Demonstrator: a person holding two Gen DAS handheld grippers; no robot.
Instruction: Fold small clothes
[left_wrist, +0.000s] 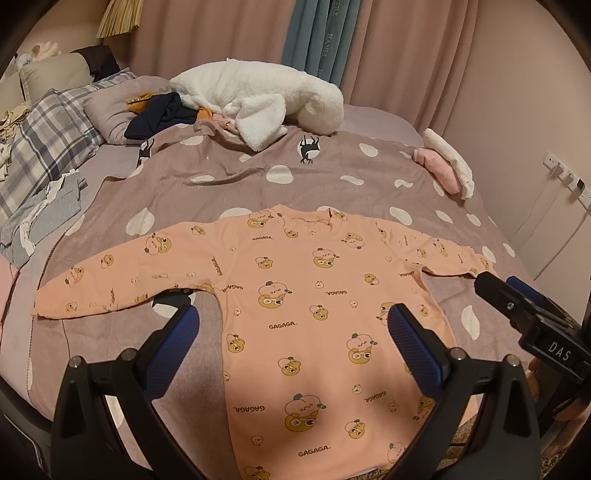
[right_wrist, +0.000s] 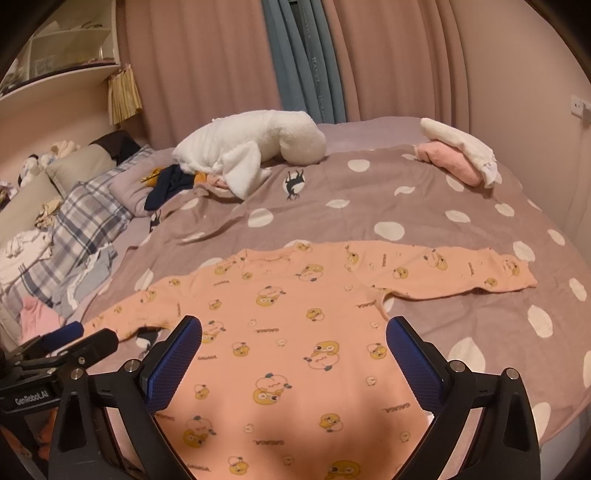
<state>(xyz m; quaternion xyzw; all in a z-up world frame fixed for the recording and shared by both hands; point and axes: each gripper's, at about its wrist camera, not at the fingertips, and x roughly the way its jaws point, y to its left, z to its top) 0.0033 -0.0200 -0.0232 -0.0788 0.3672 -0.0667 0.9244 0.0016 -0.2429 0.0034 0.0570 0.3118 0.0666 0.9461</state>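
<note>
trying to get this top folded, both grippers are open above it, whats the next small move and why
Probably lower the left gripper onto the left sleeve of the peach long-sleeved cartoon-print top and pinch it near the cuff. The top lies flat with both sleeves spread on the spotted mauve bedspread, and both the left gripper and the right gripper are open and hold nothing.

A: Where's the shirt (left_wrist: 314, 314)?
B: Flat on the bed (left_wrist: 207, 184), near edge, sleeves out to both sides.
A: Behind it?
B: Plush toy (left_wrist: 258, 99) toward the far edge. Folded towels (left_wrist: 448, 164) at the far right corner. Pillows (left_wrist: 51, 122) along the left edge, loose clothes (left_wrist: 40, 218) in front of them.
A: Grippers?
B: Left gripper (left_wrist: 291, 332) over the shirt's left side, right gripper (right_wrist: 293, 343) over its right.
</note>
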